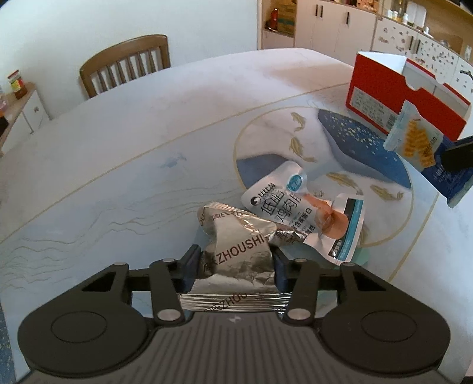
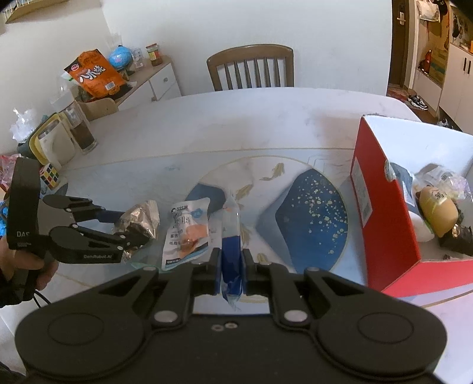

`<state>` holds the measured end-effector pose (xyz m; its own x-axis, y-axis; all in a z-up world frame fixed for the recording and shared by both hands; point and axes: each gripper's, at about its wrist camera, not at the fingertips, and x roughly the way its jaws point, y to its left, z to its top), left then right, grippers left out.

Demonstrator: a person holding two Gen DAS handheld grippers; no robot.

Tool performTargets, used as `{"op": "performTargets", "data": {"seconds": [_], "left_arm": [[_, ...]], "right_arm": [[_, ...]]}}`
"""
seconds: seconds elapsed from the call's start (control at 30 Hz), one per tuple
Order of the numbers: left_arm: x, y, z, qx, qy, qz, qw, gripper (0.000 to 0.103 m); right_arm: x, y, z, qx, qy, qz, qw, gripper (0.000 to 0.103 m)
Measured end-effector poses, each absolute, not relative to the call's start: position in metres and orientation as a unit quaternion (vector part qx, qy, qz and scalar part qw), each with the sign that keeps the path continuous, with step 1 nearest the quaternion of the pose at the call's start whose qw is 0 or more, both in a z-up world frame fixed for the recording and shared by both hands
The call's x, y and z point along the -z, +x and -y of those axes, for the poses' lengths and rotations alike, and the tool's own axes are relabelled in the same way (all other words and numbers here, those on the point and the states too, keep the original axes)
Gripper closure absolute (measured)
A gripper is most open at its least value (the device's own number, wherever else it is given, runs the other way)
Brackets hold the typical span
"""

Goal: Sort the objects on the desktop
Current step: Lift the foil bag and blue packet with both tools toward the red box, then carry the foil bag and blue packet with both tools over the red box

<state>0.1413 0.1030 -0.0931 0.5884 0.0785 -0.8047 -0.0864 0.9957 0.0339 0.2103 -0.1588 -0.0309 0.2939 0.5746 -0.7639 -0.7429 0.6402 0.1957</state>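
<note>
Two packets are held at once: a crumpled foil pouch is pinched in the left tool, low over the worktop, and a thin blue-and-clear packet is clamped edge-on in the right tool, raised near the red box. A third, white pouch lies flat on the worktop, touching the foil one.

Several slips are judged possible. The foil is gripped on a loose fold, so it may be pulled free or torn if the tool is swung fast. The white pouch, lying against the foil, may be dragged along as the foil is lifted. The blue packet is limp and held by one end, so it may catch on the box wall rather than drop inside, where other snacks are already piled. The two tools are near each other, and a clash may be caused by crossing paths.

The worktop is pale and glossy, printed with a blue whale and gold fish in a ring. A wooden chair is set at the far side, and white cabinets are seen beyond.
</note>
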Motion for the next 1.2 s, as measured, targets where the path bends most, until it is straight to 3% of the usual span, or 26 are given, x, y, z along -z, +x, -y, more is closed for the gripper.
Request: {"op": "performTargets", "data": {"seconds": [0.43,1.2], "left_arm": [[0.061,0.127,-0.095,-0.053,-0.025,-0.423,0.904,0.057],[-0.007,0.152,-0.015,-0.037,-0.028,-0.380,0.924,0.057]], "right_arm": [[0.014,0.216,0.169,-0.412,-0.096,-0.411,0.808,0.091],[-0.019,0.264,0.225,-0.433,-0.076,-0.382,0.813,0.091]]}}
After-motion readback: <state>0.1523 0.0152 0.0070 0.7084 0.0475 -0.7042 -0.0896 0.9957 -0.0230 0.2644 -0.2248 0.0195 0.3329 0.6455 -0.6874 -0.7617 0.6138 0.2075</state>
